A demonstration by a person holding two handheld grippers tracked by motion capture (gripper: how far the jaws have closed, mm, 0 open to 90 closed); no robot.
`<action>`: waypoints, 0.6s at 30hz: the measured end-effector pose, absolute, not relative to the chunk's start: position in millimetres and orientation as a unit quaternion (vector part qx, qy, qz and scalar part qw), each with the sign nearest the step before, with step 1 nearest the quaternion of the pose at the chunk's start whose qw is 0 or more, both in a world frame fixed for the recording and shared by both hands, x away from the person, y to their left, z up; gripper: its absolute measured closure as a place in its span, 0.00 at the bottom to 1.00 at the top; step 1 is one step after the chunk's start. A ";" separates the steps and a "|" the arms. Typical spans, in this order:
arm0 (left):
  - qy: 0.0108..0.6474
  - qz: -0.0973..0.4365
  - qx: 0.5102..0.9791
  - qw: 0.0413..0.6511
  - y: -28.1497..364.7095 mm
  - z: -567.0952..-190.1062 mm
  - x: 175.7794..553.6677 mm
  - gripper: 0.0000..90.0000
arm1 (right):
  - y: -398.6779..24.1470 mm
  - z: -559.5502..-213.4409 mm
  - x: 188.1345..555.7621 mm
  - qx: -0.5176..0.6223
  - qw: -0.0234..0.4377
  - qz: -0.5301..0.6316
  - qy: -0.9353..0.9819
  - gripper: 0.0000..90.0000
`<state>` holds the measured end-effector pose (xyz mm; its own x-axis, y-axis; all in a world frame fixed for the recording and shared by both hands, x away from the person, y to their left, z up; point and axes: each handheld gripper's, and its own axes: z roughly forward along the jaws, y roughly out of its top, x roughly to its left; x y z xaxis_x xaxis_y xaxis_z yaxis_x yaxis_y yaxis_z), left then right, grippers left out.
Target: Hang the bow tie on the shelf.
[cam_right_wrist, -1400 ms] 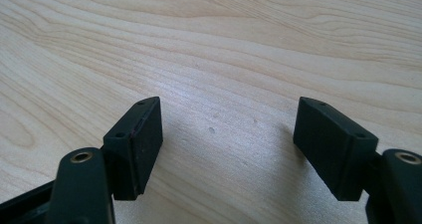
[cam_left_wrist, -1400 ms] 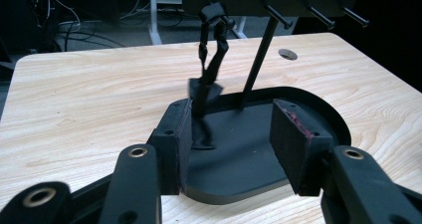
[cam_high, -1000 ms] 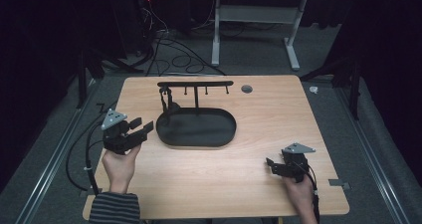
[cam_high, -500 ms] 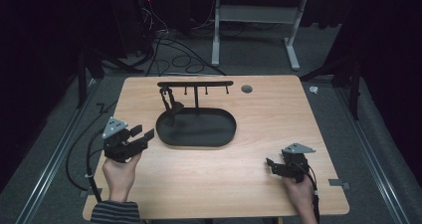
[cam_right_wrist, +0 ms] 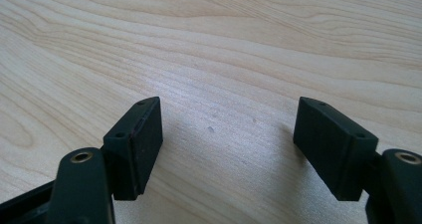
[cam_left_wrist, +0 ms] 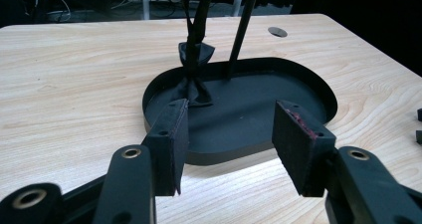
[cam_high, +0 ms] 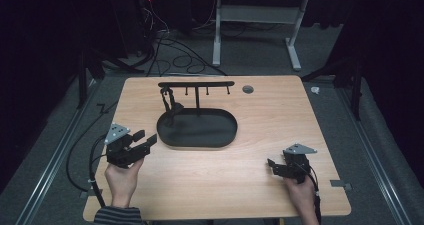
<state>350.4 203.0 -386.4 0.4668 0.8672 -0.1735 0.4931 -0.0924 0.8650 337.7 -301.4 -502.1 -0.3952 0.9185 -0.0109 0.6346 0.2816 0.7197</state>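
High view: wooden table (cam_high: 260, 185) bearing a black oval tray (cam_high: 197, 128) near its middle, with an upright post rising from the tray's far part to a horizontal bar with pegs (cam_high: 196, 85). Dark strap-like item (cam_high: 170, 105) draped from the bar's left end down into the tray. Left gripper (cam_high: 143, 141) held just beside the tray's left rim, pointed toward it, jaws apart and empty. Right gripper (cam_high: 271, 165) resting low near the table's front right, well apart from the tray, jaws apart, nothing between them.

Left gripper view: pads (cam_left_wrist: 171, 144) spread wide, framing the tray's near rim (cam_left_wrist: 219, 157); hanging strap (cam_left_wrist: 196, 55) straight ahead and slightly left, its lower end lying on the tray floor beside the thin post (cam_left_wrist: 244, 30). Nothing touching the pads.

Right gripper view: both pads (cam_right_wrist: 142, 139) open over bare wood grain (cam_right_wrist: 224, 50), nothing held.

Judgement on the step: likely an approach to the hanging strap. Best done by steering slightly left to centre the strap between the pads, staying clear of the post, clearing the tray rim before closing, and gripping the strap above its bunched middle rather than the loose end on the tray floor.
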 end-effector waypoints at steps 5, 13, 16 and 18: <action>0.474 0.195 0.715 0.476 201.8 -386.6 347.8 0.54 | -301.4 -502.1 337.7 0.504 0.219 0.324 0.770 0.32; 0.471 0.192 0.716 0.478 198.2 -388.7 343.3 0.54 | -301.4 -502.1 337.7 0.505 0.219 0.324 0.770 0.32; 0.469 0.189 0.720 0.476 195.0 -390.7 342.0 0.54 | -301.5 -502.1 337.7 0.504 0.219 0.323 0.770 0.32; 0.466 0.188 0.724 0.473 192.5 -392.8 341.4 0.54 | -301.5 -502.1 337.7 0.504 0.220 0.323 0.770 0.32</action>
<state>341.4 192.5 -392.8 0.4948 0.8524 -0.1692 0.4970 -0.1179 0.8597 337.7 -301.5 -502.1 -0.3961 0.9181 -0.0124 0.6341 0.2833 0.7195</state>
